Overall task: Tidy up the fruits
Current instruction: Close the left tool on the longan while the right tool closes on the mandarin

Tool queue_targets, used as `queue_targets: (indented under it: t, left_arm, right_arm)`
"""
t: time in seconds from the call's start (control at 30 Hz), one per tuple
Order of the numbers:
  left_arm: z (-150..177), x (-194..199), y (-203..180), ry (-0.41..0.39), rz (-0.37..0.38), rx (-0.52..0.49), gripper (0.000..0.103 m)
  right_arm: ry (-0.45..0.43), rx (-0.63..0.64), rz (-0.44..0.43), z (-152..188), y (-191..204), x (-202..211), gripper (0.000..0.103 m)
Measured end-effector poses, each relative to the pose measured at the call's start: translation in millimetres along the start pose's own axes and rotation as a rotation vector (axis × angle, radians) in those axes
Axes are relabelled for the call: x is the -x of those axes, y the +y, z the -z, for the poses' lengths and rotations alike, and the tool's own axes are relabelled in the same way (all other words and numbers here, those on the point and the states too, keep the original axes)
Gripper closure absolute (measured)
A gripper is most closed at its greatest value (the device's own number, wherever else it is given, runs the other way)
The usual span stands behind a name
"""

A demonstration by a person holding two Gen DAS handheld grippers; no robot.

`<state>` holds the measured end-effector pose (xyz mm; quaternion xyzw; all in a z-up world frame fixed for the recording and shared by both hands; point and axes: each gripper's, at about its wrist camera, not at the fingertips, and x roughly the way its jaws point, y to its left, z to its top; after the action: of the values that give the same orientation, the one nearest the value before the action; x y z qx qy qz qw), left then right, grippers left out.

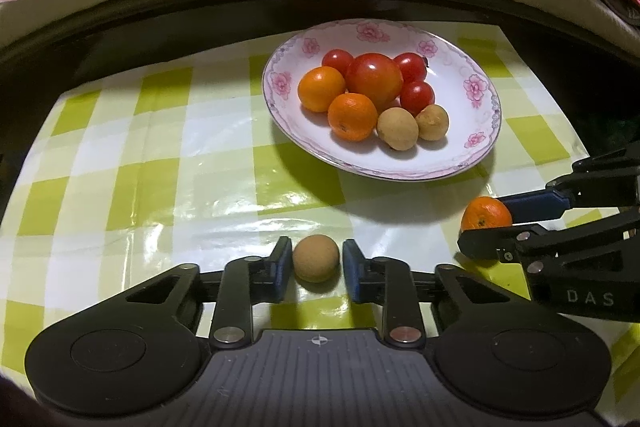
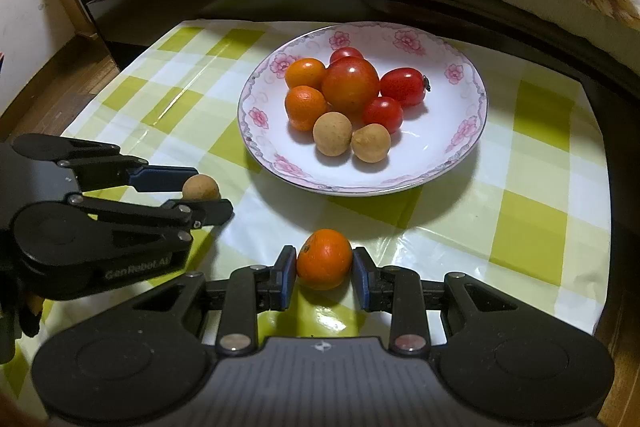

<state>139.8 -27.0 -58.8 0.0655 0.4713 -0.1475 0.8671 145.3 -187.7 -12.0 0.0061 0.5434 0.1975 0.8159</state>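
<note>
1. Tan longan [image 1: 316,258] lies between your left gripper [image 1: 316,269] pads, a slight gap each side.
2. Orange tangerine [image 2: 324,259] seems pinched by your right gripper [image 2: 324,273], near the tablecloth's [image 2: 540,187] front edge.
3. Plate [image 2: 452,163] of fruit sits mid-cloth.

Our left gripper [image 1: 316,265] sits low with its jaws level and parted, a small gap showing at each blue pad. Our right gripper [image 2: 324,267] lies alongside it, level too, its jaws drawn in until both pads [image 2: 289,277] touch what sits between them. Both point the same way.
</note>
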Motion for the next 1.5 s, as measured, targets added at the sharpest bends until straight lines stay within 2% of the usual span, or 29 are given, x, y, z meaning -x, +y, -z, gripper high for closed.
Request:
queue_targets:
  t: [0.43, 0.67, 1.23, 1.43, 1.5]
  left_arm:
    - [3.5, 6.2, -2.7, 0.024, -0.003, -0.019, 0.070]
    - [4.5, 6.0, -2.3, 0.020, -0.010, -0.022, 0.065]
    - [3.0, 5.6, -3.9, 0.020, -0.013, -0.025, 0.066]
    - [2.7, 5.4, -1.6, 0.014, -0.009, -0.023, 0.062]
    - [3.2, 5.7, -0.9, 0.012, -0.015, -0.022, 0.057]
  right_arm:
    - [-0.001, 0.020, 0.022, -0.2, 3.1, 0.9, 0.070]
    - [0.010, 0.031, 0.025, 0.6, 5.6, -2.1, 0.070]
    - [0.010, 0.039, 0.036, 0.3, 5.8, -4.6, 0.070]
    - [0.009, 0.043, 0.037, 0.1, 5.9, -4.8, 0.070]
    - [0.009, 0.044, 0.037, 0.1, 5.9, -4.8, 0.070]
